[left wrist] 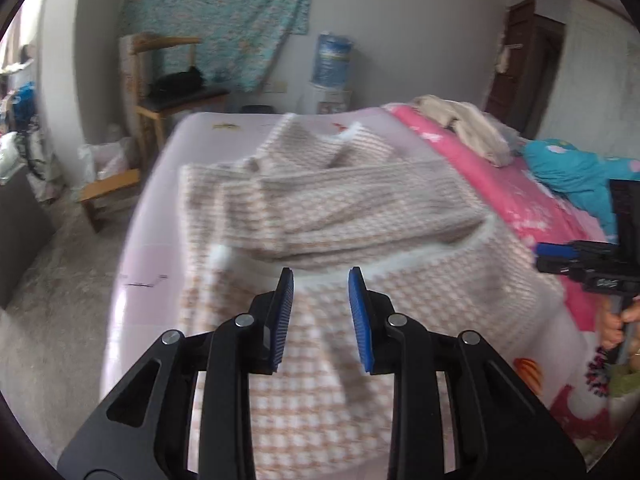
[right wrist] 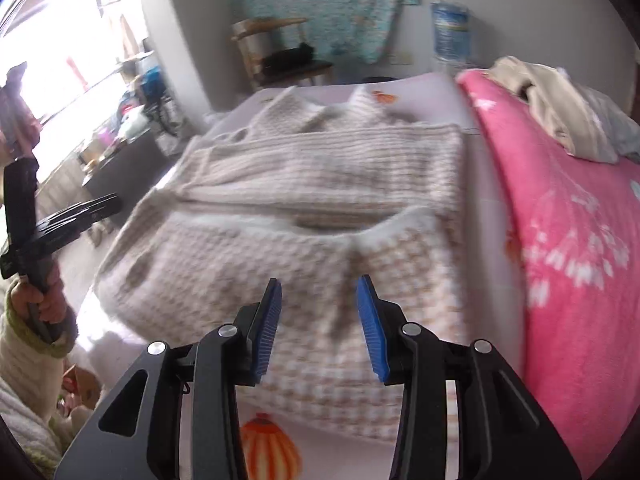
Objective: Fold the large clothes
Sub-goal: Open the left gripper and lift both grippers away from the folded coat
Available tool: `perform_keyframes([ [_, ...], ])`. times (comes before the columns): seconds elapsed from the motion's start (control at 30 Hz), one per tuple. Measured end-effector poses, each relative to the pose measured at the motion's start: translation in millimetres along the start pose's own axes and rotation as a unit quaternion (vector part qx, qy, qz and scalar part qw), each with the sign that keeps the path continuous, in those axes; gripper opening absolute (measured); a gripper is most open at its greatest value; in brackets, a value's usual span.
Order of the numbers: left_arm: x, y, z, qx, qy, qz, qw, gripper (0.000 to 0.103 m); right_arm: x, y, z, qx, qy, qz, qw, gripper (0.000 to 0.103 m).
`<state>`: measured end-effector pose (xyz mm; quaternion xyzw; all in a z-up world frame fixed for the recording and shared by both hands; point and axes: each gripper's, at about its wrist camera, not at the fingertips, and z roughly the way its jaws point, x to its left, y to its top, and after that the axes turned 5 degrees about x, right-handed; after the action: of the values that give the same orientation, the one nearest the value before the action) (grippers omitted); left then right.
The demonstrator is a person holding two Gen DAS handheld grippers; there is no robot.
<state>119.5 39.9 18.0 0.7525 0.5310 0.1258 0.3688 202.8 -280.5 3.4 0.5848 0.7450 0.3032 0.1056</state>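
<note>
Both grippers hang with jaws parted and nothing in them, above a beige-and-white checked knit garment (left wrist: 320,208) partly folded on the bed.

The left gripper (left wrist: 321,276) has its 2 blue ribbed pads (left wrist: 282,316) a narrow gap apart, with only the garment's near white-trimmed edge showing between them; the right gripper (right wrist: 319,282) stands likewise, a little wider, gripping nothing. The garment lies on the pale lilac sheet (left wrist: 160,184), 1 sleeve folded across its body. Beside the garment runs a pink flowered blanket (right wrist: 560,220), and beyond that a crumpled cream cloth (right wrist: 552,104). Motion blur softens the knit pattern, so whether either pad grazes the fabric is unclear. Each gripper's base is cut off by the lower edge.
</note>
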Motion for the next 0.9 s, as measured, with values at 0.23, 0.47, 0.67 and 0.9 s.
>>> perform_keyframes([
  [0.23,-47.5,-37.6,72.3,0.099,0.015,0.054,0.9935,0.030,62.0,-15.7,68.6,0.060,-0.015,-0.099,0.993,0.036],
  [0.47,-31.1,-17.4,63.7,0.062,0.003,0.023,0.9978,0.025,71.3,15.6,54.4,0.023,-0.031,-0.097,0.995,0.029],
  [0.67,-5.8,-19.6,68.2,0.075,0.014,-0.028,0.9967,0.025,65.3,30.2,87.2,0.044,-0.056,-0.077,0.995,0.026],
  [0.9,-18.7,-56.9,27.9,0.081,-0.046,0.008,0.9957,0.027,94.4,-17.1,41.2,0.043,0.018,-0.136,0.990,0.026],
])
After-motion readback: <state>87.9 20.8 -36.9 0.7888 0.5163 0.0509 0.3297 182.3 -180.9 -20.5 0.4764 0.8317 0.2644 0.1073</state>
